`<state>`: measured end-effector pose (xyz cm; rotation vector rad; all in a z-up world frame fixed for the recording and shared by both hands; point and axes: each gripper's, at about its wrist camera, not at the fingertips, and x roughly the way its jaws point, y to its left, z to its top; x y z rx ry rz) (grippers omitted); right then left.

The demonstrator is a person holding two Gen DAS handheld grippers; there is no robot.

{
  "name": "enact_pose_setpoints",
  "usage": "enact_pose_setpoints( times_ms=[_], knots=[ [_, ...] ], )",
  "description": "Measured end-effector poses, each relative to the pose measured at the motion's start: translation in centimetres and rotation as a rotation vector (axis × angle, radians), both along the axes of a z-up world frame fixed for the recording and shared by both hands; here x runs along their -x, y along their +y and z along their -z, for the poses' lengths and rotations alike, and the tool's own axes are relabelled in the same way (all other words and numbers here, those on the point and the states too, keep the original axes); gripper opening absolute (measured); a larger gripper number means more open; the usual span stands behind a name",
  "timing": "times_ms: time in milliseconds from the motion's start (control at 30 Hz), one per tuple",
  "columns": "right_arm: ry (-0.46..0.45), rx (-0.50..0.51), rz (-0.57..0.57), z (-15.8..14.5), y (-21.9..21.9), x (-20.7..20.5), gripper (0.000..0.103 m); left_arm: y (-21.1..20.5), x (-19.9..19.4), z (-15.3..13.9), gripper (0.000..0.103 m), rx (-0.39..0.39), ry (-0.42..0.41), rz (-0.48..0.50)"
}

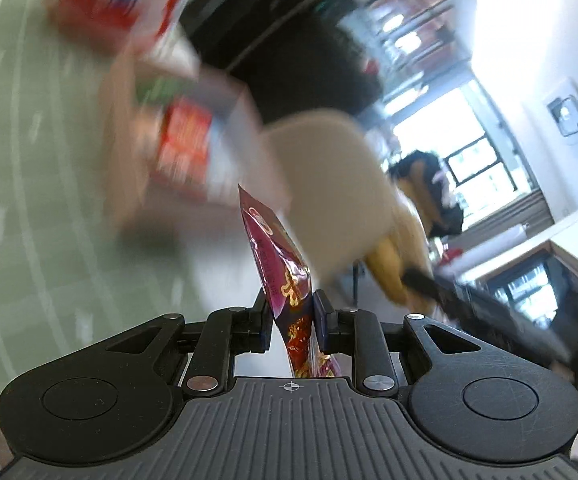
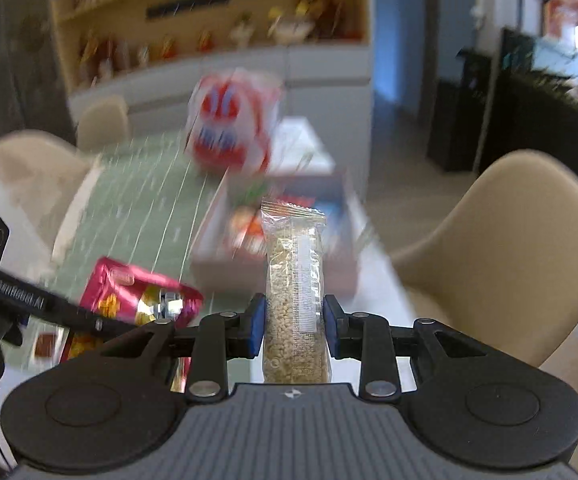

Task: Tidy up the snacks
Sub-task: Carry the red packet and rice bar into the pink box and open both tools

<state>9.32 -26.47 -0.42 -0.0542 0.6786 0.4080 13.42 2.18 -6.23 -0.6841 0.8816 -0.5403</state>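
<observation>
Up off the surface, the left claw pinched a purple snack packet edge-on, while the right claw clamped a clear grain bar upright, both short of the blurred snack box beside a beige chair

Between my right tongs: a grain bar, standing upright. Ahead of it: an open box with packets inside, on the table. Behind the box: a large snack bag. Left of my right tongs: my left tongs with a foil packet. Right of the table: a chair. Far behind: shelves with goods.
</observation>
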Motion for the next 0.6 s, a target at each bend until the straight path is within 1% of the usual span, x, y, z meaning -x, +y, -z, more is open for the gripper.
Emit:
enact_pose_setpoints(
  times_ms=[67,167,233,267,333,367,433,467,500,600],
  knots=[
    [-0.031,-0.021,0.021,-1.6,-0.6,-0.7,0.029,0.3,-3.6,-2.1,0.025,-0.003,-0.053,-0.022],
    [-0.072,-0.02,0.042,-2.9,-0.8,-1.3,0.029,-0.2,-8.9,-3.5,0.025,-0.032,-0.072,-0.047],
    [-0.091,0.002,0.055,-3.2,-0.8,-1.6,0.029,-0.8,-12.4,-2.9,0.026,-0.042,-0.049,-0.055],
    [-0.092,0.01,0.06,-3.2,-0.8,-1.8,0.029,-0.9,-13.8,-2.3,0.025,-0.033,-0.035,-0.06],
    [-0.085,0.02,0.075,-3.1,-1.4,-1.9,0.029,-1.3,-16.7,-0.1,0.027,-0.023,0.012,-0.047],
    [-0.079,0.024,0.078,-2.9,-1.5,-1.9,0.029,-1.3,-17.7,1.0,0.028,-0.038,0.041,-0.053],
    [-0.066,0.037,0.087,-2.5,-1.7,-1.8,0.029,-1.3,-18.9,3.1,0.028,-0.091,0.092,-0.08],
    [-0.06,0.046,0.087,-2.3,-1.8,-1.8,0.029,-1.2,-19.1,3.9,0.036,-0.124,0.118,-0.092],
    [-0.051,0.054,0.086,-1.9,-1.9,-1.9,0.029,-0.9,-19.1,4.4,0.035,-0.146,0.127,-0.099],
    [-0.009,0.052,0.077,-0.8,-1.6,-2.5,0.029,0.5,-17.7,4.3,0.035,-0.154,0.097,-0.14]
  ],
)
